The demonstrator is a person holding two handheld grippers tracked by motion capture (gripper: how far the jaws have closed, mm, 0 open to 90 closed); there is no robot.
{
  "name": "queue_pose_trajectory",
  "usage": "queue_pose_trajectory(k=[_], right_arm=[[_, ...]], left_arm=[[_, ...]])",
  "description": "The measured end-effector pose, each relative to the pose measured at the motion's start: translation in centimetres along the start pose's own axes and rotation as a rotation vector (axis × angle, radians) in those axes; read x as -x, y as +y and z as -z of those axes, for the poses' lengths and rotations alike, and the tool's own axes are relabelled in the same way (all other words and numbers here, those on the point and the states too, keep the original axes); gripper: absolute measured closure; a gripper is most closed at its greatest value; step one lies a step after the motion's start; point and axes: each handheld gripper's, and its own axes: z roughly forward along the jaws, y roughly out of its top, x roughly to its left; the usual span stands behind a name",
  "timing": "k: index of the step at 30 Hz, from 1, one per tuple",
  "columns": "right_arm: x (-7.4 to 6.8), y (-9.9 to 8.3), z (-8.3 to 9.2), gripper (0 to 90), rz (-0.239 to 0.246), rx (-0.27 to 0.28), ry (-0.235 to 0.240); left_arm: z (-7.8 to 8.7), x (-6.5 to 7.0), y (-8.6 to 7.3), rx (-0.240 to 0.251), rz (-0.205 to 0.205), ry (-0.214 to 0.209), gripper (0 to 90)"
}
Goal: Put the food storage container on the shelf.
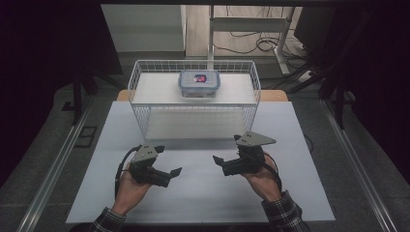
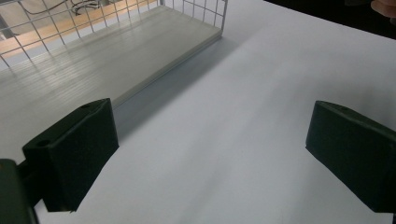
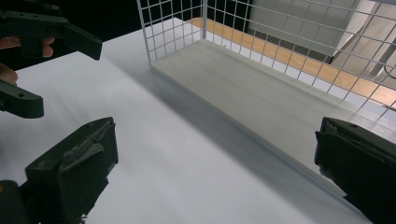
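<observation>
A white wire rack [image 1: 138,72] stands at the back of the white table [image 1: 203,193], its open side facing me. A clear lidded box with a blue rim [image 1: 198,83] rests on the rack's upper shelf. My left gripper [image 1: 168,161] hovers low over the table in front of the rack's left half, open, jaws pointing right. My right gripper [image 1: 225,151] faces it from the right, open too. The left gripper [image 2: 210,154] has nothing between its jaws, and neither does the right gripper [image 3: 215,172]. The left gripper [image 3: 70,78] also appears in the right gripper view.
The rack's lower board [image 1: 193,123] is bare; it also shows as the board [image 2: 107,60] and the board [image 3: 261,88]. Beyond the table are a pale desk frame [image 1: 246,24], cables on the floor [image 1: 263,43] and dark stands at both sides.
</observation>
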Motion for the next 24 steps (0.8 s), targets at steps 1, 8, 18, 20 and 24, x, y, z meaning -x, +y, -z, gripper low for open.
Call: queue_pose_trajectory(k=[1, 8, 18, 20, 24], right_arm=[[0.0, 0.0, 0.0, 0.0, 0.0, 0.0, 0.0], [-0.6, -0.6, 0.5, 0.0, -0.011, 0.002, -0.002], [-1.2, -2.2, 0.6, 0.0, 0.004, -0.022, -0.017], [-1.2, -2.4, 0.7, 0.0, 0.0, -0.024, -0.019], [-1.2, -3.0, 1.0, 0.0, -0.011, -0.029, -0.023]], left_arm=[[0.0, 0.0, 0.0, 0.0, 0.0, 0.0, 1.9], [0.7, 0.3, -0.9, -0.005, 0.003, 0.014, 1.9], [0.9, 0.4, -3.2, -0.018, 0.046, 0.031, 2.0], [0.8, 0.5, -3.5, -0.024, 0.05, 0.033, 1.9], [0.9, 0.6, -4.1, -0.03, 0.064, 0.036, 1.8]])
